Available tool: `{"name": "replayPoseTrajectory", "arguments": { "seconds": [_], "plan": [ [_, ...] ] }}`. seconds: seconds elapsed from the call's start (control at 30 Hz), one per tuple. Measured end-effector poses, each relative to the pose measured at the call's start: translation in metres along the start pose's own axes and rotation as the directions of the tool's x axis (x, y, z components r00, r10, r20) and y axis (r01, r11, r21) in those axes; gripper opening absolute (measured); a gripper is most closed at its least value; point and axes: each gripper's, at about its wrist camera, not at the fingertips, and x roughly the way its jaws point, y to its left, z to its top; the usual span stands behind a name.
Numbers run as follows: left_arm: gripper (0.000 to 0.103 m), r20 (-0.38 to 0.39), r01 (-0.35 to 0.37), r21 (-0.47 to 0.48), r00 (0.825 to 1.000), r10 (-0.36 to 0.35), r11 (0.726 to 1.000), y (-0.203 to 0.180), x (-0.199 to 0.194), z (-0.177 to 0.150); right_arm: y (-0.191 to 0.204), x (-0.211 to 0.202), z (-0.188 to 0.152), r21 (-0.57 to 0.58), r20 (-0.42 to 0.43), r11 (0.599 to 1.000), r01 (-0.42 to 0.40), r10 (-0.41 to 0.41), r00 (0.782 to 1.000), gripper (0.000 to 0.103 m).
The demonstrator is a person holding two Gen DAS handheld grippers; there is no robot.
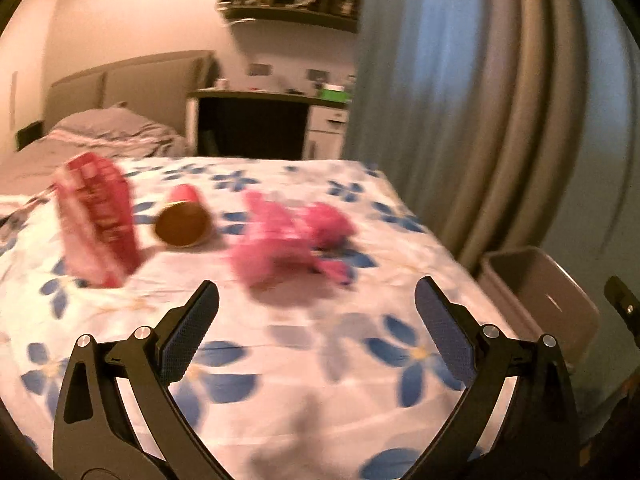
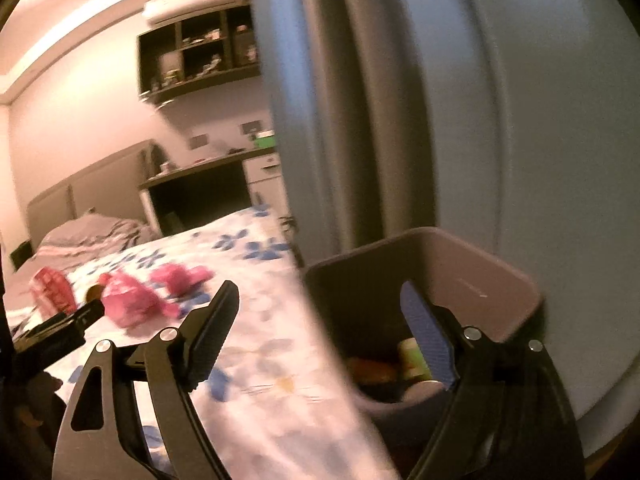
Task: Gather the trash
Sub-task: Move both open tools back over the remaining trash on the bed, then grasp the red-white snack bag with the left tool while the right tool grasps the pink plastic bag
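- Left claw [image 1: 316,312] gapes wide and empty over the floral bed [image 1: 280,380], aimed at the crumpled pink wrapper [image 1: 288,240], probably the next pickup.
- A red packet [image 1: 96,220] and a tipped red cup [image 1: 184,220] lie further left.
- Right claw [image 2: 320,312], spread and empty, hangs above the bin [image 2: 500,280] beside the bed, which already holds trash.

I see everything on the bed blurred: the red box [image 1: 98,220] at 9 o'clock has unreadable print, and I cannot tell what the pink heap [image 1: 288,240] is. In the right view, the bin [image 2: 472,264] at 5 o'clock is partly hidden behind my finger; its contents are unclear.
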Motion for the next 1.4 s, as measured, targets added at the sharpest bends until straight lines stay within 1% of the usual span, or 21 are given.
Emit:
{"name": "replayPoseTrajectory", "arguments": {
  "seconds": [0.13,0.37,0.57,0.7,0.87,1.07,1.13,1.27,1.3,1.37,1.4],
  "plan": [
    [0.097,0.013,-0.068,-0.034,0.998,0.069,0.997,0.036,-0.010,0.003,0.033,0.007,-0.002,-0.031,-0.020,0.998,-0.064,0.063,0.998,0.081],
    [0.097,0.026,-0.127,-0.076,0.991,0.129,0.989,0.080,-0.028,0.002,0.087,0.020,-0.007,-0.071,-0.074,0.984,-0.166,0.160,0.984,0.081],
    [0.097,0.043,-0.186,-0.133,0.980,0.193,0.974,0.123,-0.040,0.009,0.140,0.039,-0.009,-0.128,-0.117,0.962,-0.242,0.227,0.967,0.081],
    [0.097,0.057,-0.212,-0.153,0.973,0.223,0.965,0.145,-0.048,0.018,0.174,0.056,-0.011,-0.168,-0.144,0.949,-0.266,0.243,0.959,0.081],
    [0.097,0.062,-0.234,-0.149,0.967,0.245,0.961,0.163,-0.050,0.024,0.208,0.081,-0.016,-0.201,-0.168,0.940,-0.276,0.244,0.955,0.081],
    [0.097,0.059,-0.211,-0.177,0.973,0.224,0.961,0.183,-0.042,0.028,0.236,0.117,-0.026,-0.236,-0.205,0.938,-0.254,0.207,0.956,0.081],
    [0.097,0.058,-0.205,-0.181,0.974,0.219,0.962,0.189,-0.040,0.029,0.244,0.127,-0.026,-0.249,-0.206,0.936,-0.248,0.199,0.958,0.078],
    [0.097,0.040,-0.204,-0.203,0.975,0.217,0.958,0.202,-0.032,0.030,0.254,0.147,-0.028,-0.251,-0.232,0.936,-0.246,0.189,0.954,0.074],
    [0.097,0.038,-0.202,-0.208,0.976,0.214,0.957,0.205,-0.029,0.032,0.256,0.152,-0.028,-0.251,-0.243,0.936,-0.245,0.184,0.952,0.070],
    [0.097,0.038,-0.195,-0.212,0.977,0.208,0.958,0.211,-0.026,0.034,0.259,0.163,-0.030,-0.246,-0.272,0.937,-0.249,0.180,0.945,0.066],
    [0.097,0.038,-0.185,-0.215,0.980,0.198,0.959,0.215,-0.024,0.035,0.260,0.167,-0.031,-0.247,-0.281,0.937,-0.247,0.175,0.944,0.062]
  ]
}}
